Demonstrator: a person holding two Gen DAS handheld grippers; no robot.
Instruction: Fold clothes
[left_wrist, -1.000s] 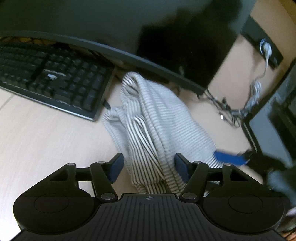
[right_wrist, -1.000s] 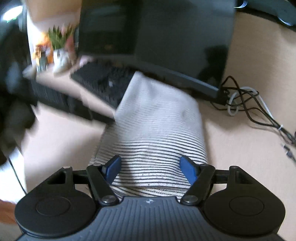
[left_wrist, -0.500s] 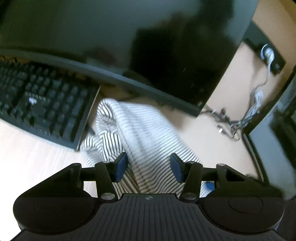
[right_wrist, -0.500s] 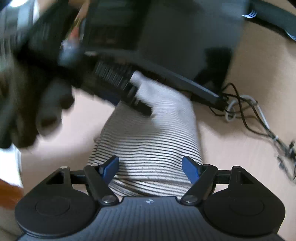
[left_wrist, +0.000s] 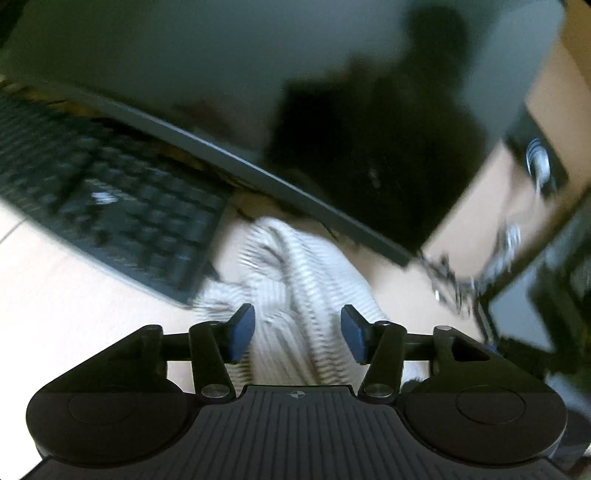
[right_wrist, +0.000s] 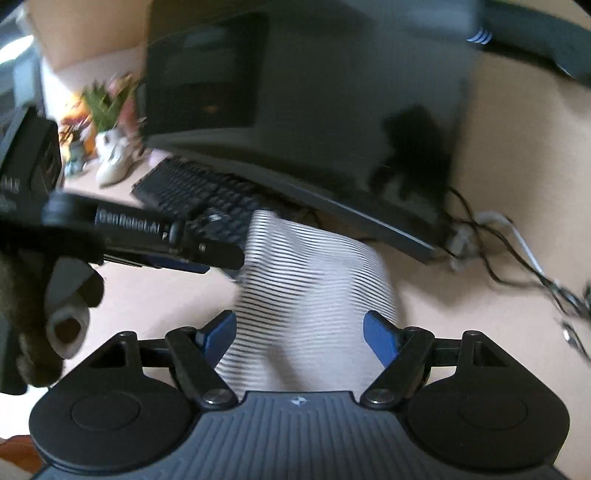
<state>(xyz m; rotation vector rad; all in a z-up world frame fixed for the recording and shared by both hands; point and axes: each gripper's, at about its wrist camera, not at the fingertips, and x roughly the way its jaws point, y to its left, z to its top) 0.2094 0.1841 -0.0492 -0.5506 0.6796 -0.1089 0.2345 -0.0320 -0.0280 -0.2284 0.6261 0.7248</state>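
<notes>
A white garment with thin black stripes (left_wrist: 295, 280) lies bunched on the pale wooden desk, between a keyboard and a monitor. My left gripper (left_wrist: 297, 334) is open, its blue pads either side of the cloth's near end, not closed on it. In the right wrist view the same garment (right_wrist: 314, 288) looks flatter, a folded rectangle. My right gripper (right_wrist: 300, 338) is open over its near edge. The left gripper also shows in the right wrist view (right_wrist: 207, 258), reaching in from the left at the cloth's left edge.
A black keyboard (left_wrist: 110, 206) lies left of the garment. A large dark monitor (left_wrist: 295, 92) stands just behind it. Tangled cables (right_wrist: 517, 258) lie to the right. A small plant and figurines (right_wrist: 107, 122) stand at the far left. A second dark screen (left_wrist: 546, 288) is at the right.
The left gripper has opened a little wider and pulled back and up from the cloth. In the right view it has drawn back left, off the garment's top. The views are motion-blurred.
</notes>
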